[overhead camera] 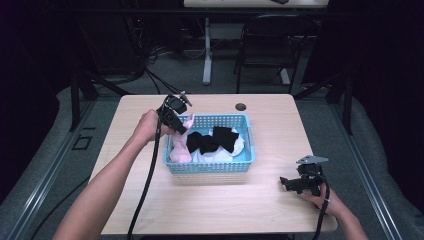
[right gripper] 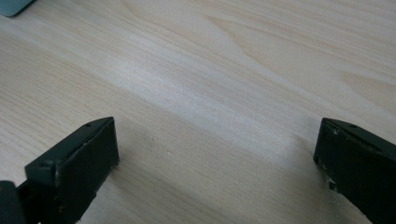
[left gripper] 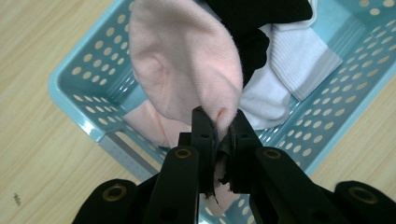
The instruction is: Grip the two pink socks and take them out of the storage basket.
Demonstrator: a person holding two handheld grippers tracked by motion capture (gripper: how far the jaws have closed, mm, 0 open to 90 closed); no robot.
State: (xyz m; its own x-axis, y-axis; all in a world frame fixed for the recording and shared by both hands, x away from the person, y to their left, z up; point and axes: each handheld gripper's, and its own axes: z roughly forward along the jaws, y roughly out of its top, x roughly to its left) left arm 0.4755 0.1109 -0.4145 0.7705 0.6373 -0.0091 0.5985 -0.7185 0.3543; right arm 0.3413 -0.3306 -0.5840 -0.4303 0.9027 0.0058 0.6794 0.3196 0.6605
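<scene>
Pulling a pink sock [left gripper: 184, 70] out of the blue basket [overhead camera: 210, 166] looks like the step in hand here. The left hand-held gripper [left gripper: 219, 128] has its jaws pinched tight on one edge of the sock, at the basket's left end, and most of the fabric hangs loose back into the basket, so it isn't clear of the rim yet. My guess for the next move: lift higher until the tail end comes free of the rim and the other socks, then swing it out over the bench [overhead camera: 150, 200] without dragging the pile along.

The right hand-held gripper [overhead camera: 295, 184] sits low over the bare bench to the right of the basket, jaws wide apart, nothing between them.

Materials: the pink sock is a soft, fine knit, floppy, folding into a rounded pouch shape. Under it there's a white ribbed sock [left gripper: 299, 60] with a grey band, and black socks [overhead camera: 212, 140] bunched in the middle. The basket is rigid plastic, rectangular, walls and floor punched with round holes. The bench is pale wood grain, smooth.
</scene>
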